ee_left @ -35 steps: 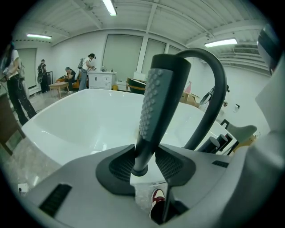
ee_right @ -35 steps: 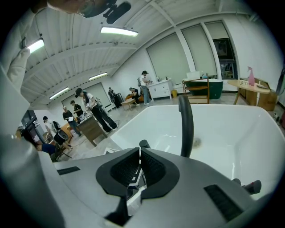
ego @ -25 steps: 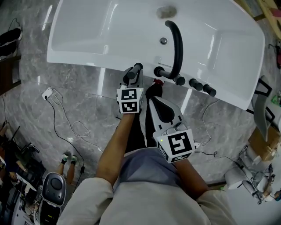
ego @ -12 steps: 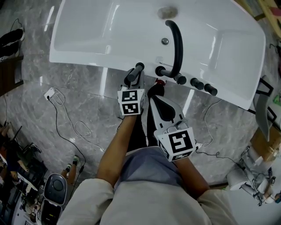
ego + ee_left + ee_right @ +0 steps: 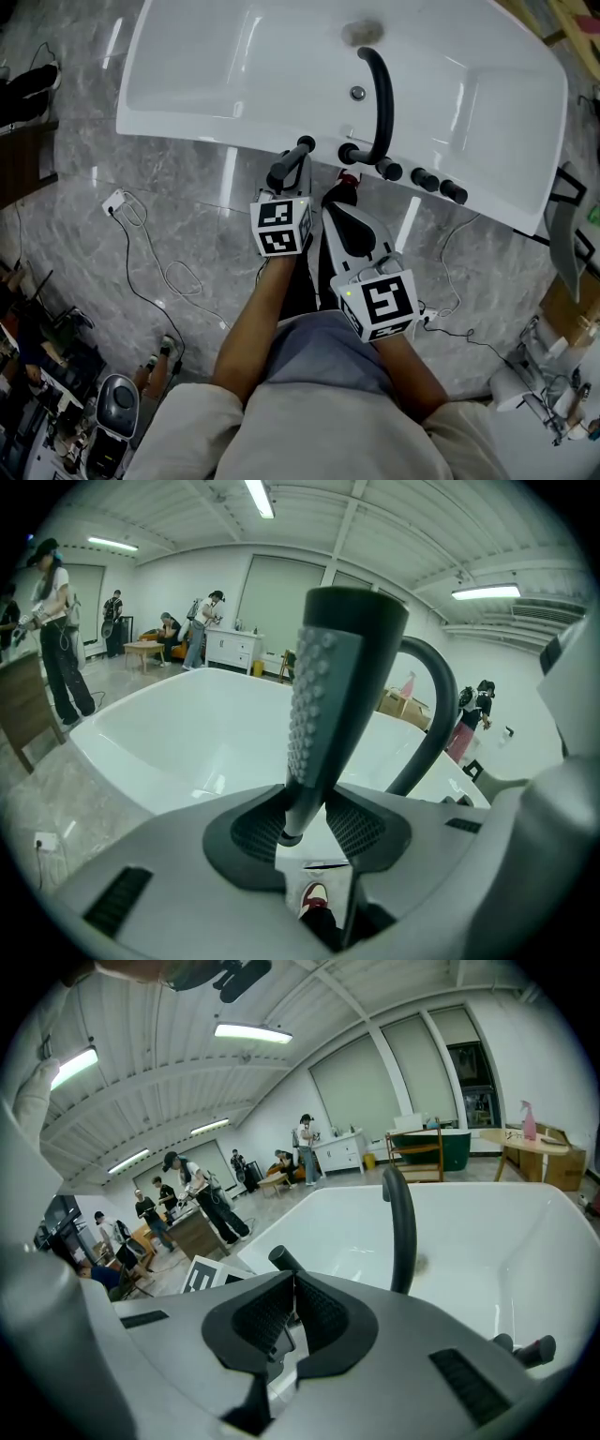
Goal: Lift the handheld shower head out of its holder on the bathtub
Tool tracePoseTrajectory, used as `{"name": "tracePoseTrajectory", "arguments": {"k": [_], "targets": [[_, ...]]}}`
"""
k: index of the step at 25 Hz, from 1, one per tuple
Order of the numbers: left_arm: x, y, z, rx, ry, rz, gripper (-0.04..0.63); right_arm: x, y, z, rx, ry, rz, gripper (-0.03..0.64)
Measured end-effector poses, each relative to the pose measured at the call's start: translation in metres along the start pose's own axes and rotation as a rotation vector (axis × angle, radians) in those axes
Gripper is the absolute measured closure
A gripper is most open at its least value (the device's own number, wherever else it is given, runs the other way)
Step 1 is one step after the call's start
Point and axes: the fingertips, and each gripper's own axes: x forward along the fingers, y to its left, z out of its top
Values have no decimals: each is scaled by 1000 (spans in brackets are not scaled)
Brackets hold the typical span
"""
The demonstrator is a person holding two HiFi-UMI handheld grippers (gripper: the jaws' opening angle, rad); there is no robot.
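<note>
Left gripper pinches the shower head by its handle and has lifted it a little. The lower end now hangs free over the bathtub rim, seemingly clear of its holder. Right gripper waits empty, jaws pressed together.

White power strip, looped cable on grey marble floor

Right gripper, jaws together, before bathtub.
</note>
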Motion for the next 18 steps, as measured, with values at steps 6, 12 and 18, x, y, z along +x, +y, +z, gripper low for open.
{"name": "tracePoseTrajectory", "arguments": {"k": [6,12,18], "targets": [[-14,0,12,3,-11,-15,454,-3,5,7,0,-23,-6,597],[-29,1,27,15,-22,-35,455,-5,11,18,-6,-50,-12,597],[-54,-6,49,41,-59,-71,456,-11,18,32,-18,-84,-21,597]]}}
